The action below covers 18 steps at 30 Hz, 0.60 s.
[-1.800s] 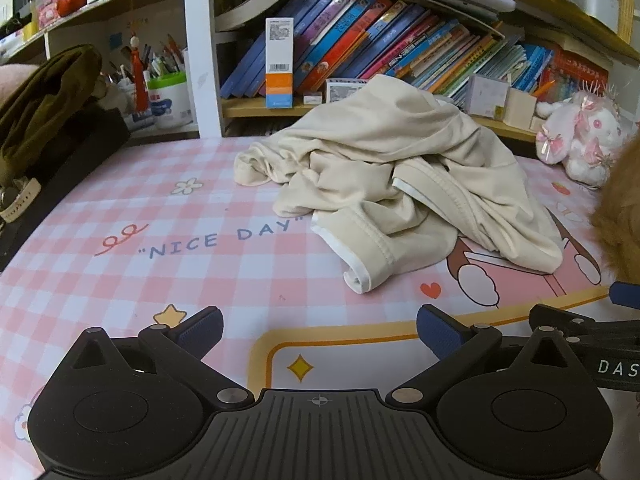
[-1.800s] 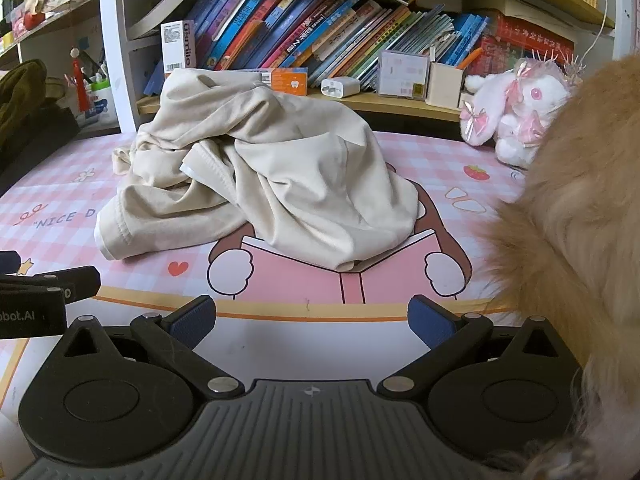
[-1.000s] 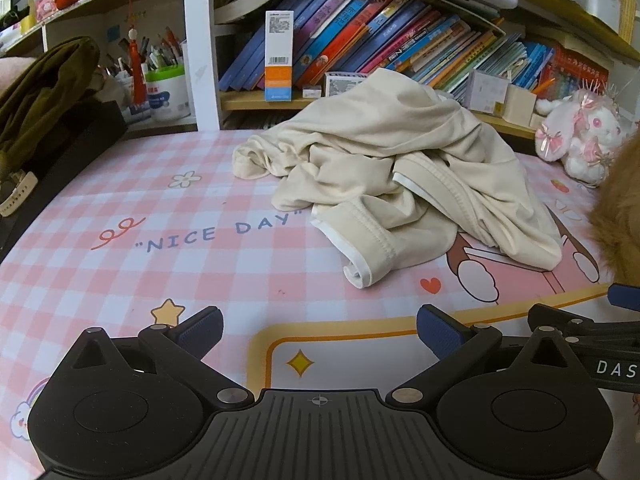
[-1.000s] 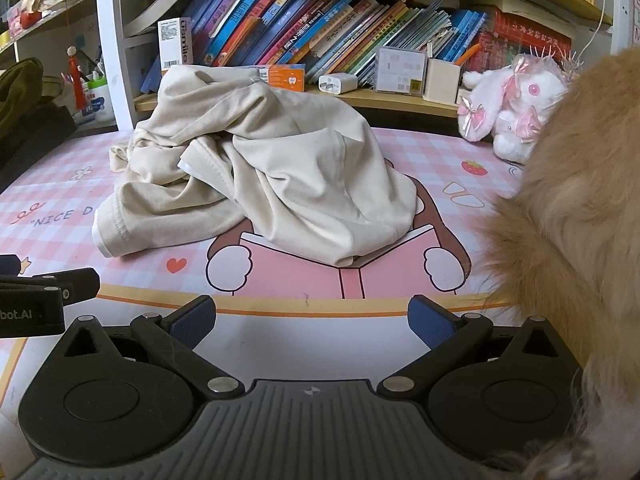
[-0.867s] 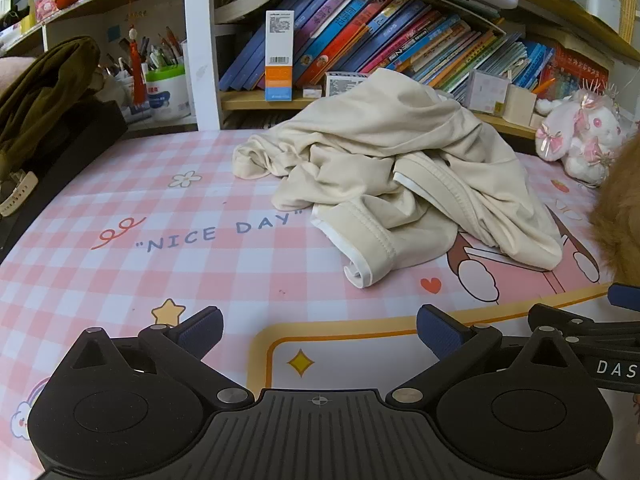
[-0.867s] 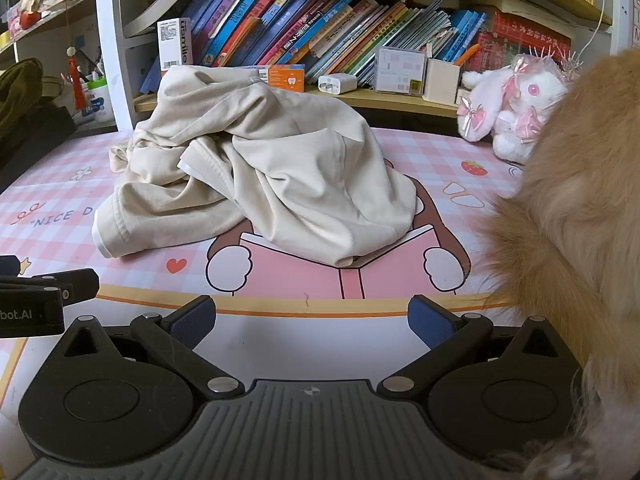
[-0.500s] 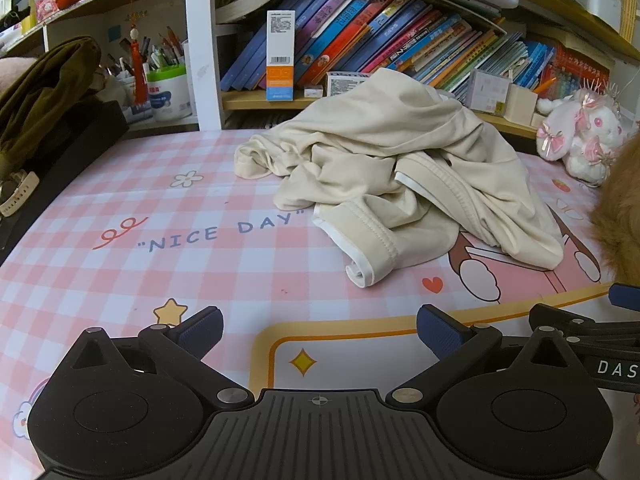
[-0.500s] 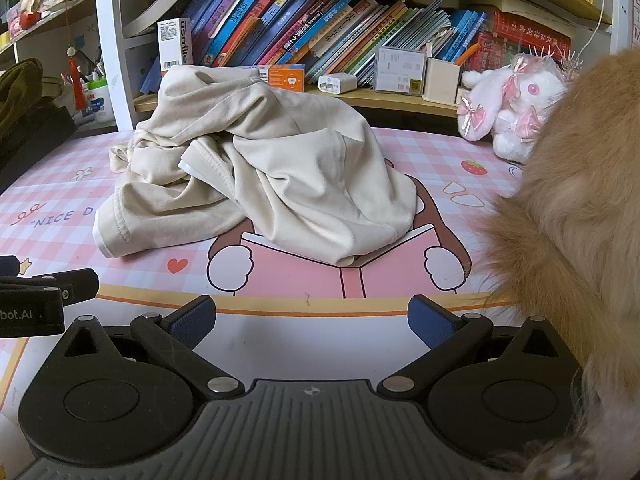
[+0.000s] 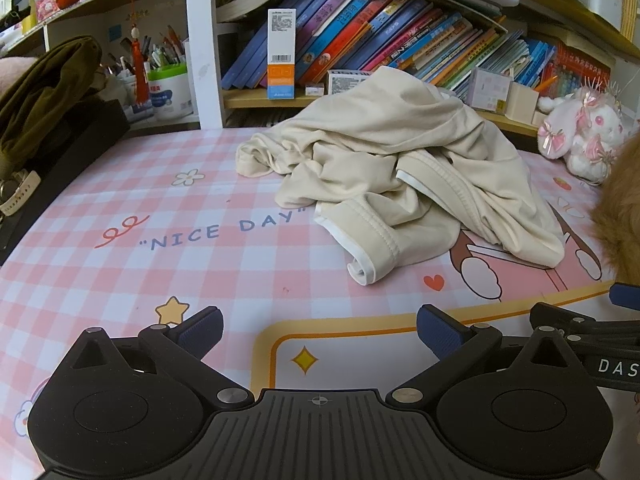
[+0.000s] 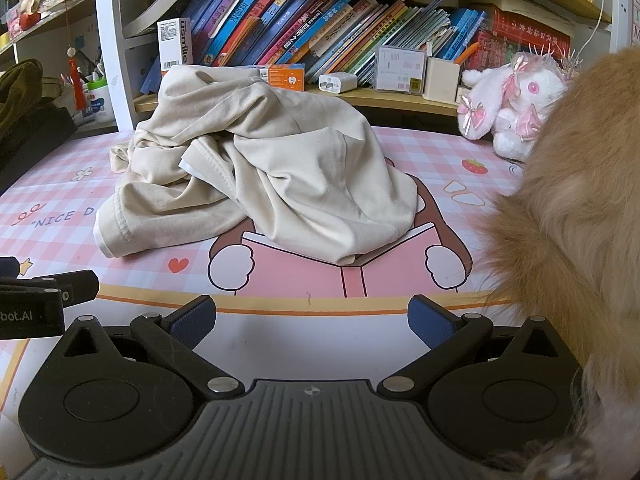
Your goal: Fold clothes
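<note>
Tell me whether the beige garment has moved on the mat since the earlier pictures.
No. The beige garment remains crumpled beside the "NICE DAY" lettering on the mat; only the camera shifted slightly.

I'm looking across a table under a pink checked mat (image 9: 120, 264) printed "NICE DAY". Along the table's far edge runs a wooden bookshelf (image 10: 400, 98) packed with leaning books (image 9: 360, 40), split by a white upright (image 9: 200, 40). A white plush rabbit (image 10: 516, 108) sits at the far right corner.
</note>
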Tool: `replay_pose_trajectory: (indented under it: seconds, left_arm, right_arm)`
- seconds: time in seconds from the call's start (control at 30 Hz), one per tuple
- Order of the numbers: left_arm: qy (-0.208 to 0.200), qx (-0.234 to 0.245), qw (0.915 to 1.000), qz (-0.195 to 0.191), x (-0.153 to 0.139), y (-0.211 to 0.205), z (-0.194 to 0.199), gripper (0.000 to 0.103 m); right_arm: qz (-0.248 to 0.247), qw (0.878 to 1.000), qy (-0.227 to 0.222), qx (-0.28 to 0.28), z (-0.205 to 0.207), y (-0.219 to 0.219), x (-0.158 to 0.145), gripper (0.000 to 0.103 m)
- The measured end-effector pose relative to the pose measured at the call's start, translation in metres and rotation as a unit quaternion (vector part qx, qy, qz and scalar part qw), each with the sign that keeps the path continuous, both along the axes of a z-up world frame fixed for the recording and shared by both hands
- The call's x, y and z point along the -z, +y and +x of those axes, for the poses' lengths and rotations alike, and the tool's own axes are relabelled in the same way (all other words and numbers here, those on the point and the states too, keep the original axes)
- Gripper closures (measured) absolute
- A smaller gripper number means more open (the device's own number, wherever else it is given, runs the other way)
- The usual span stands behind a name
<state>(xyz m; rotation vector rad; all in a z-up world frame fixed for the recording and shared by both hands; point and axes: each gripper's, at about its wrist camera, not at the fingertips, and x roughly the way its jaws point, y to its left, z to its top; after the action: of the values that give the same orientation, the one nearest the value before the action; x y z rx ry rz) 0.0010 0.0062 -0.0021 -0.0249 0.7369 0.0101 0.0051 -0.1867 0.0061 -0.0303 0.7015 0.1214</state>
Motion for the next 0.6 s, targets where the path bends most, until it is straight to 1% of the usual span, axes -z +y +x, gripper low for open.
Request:
replay_pose_trajectory:
  seconds: [0.6]
  left_arm:
    - [0.007,-0.001,1.0,0.001,0.0018,0.0,-0.0002,0.0]
  right_arm:
    - [0.003,1.0,0.006,0.001,-0.0003,-0.0006,0.0018,0.0]
